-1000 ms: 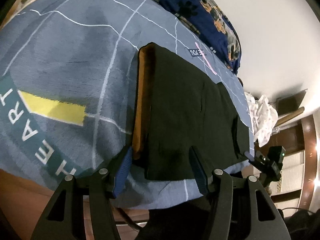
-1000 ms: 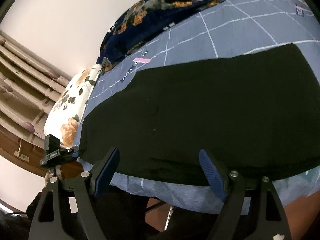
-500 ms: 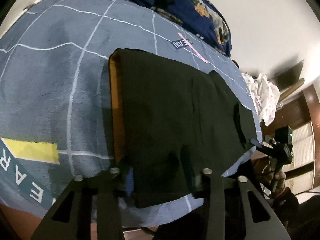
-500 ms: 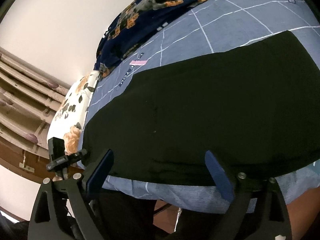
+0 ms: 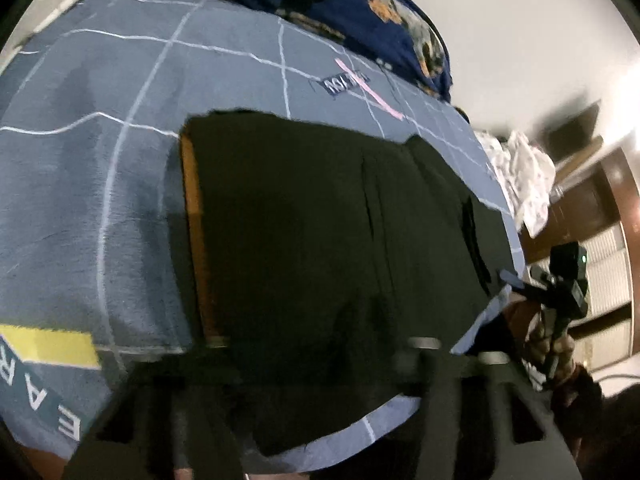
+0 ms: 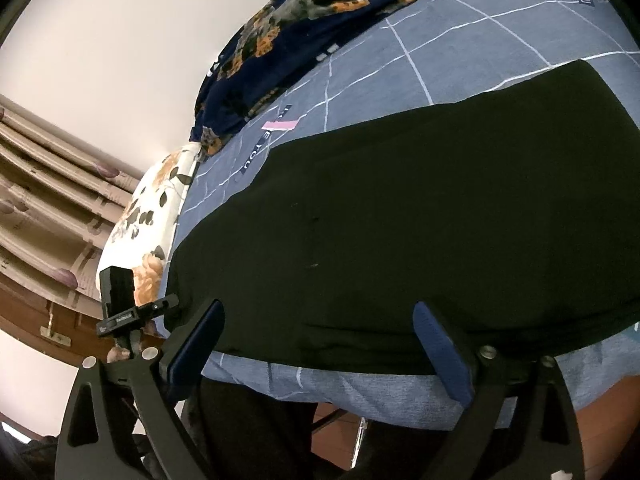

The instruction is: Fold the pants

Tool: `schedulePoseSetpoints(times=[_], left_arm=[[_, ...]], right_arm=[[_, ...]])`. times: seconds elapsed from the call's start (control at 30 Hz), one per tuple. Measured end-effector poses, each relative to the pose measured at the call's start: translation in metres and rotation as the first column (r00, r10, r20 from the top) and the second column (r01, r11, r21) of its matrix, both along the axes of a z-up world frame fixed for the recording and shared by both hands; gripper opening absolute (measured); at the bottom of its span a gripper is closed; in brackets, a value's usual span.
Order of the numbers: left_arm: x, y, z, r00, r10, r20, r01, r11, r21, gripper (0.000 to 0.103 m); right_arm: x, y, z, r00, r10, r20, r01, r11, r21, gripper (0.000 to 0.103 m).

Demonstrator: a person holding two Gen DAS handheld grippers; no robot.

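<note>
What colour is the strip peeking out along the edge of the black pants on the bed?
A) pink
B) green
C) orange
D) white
C: in the left wrist view an orange strip runs along the left edge of the black pants lying on the blue-grey blanket with white lines.

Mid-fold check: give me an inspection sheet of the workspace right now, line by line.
Surface: grey-blue bedspread with white grid lines.
Job's things: black pants lying flat near the bed edge; orange lining shows at one end.
Clutter: floral blanket; floral pillow; white cloth.
Grippers: left gripper has just been closing, pants edge between its jaws; right gripper open at the pants' edge.
Cables: nothing seen.
Surroundings: white wall, curtain.
</note>
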State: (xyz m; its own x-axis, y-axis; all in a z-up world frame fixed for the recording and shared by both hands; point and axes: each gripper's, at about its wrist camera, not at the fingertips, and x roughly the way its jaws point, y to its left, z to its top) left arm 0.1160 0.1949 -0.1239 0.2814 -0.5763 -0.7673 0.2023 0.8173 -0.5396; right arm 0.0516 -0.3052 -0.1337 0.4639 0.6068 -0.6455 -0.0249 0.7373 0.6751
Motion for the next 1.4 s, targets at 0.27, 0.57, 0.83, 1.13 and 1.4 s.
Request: schedulePoseSetpoints(times=[0.27,0.57,0.83,1.13,1.4], left_arm=[[-0.020,-0.081,0.099,0.981,-0.063,0.182,0.086,0.989,-0.122,0.013],[0.002,-0.258,0.099,0.935,-0.291,0.201,0.329,0.925,-0.188,0.013],[0.002,-0.346,0.100,0.860,-0.455,0.232,0.473,0.880,-0.028,0.019],[0.020,-0.317,0.152,0.861,-0.356,0.365,0.392,0.919,-0.030,0.078],[0.022,-0.234,0.063,0.976,-0.149,0.160,0.161,0.985,-0.066,0.078]], right_arm=[[0.013,-0.003,0.013,0.999,0.022,0.039,-0.027,0.993,0.112,0.095],[0.031,-0.031,0.007,1.000,-0.012,0.017,0.002,0.866,0.500,0.096],[0.028,-0.067,-0.024,0.994,-0.082,-0.067,0.106,0.739,0.666,0.103],[0.030,-0.078,-0.035,0.990,-0.083,-0.112,0.137,0.738,0.661,0.103],[0.045,-0.040,-0.011,0.995,0.040,-0.086,-0.014,0.960,0.280,0.064]])
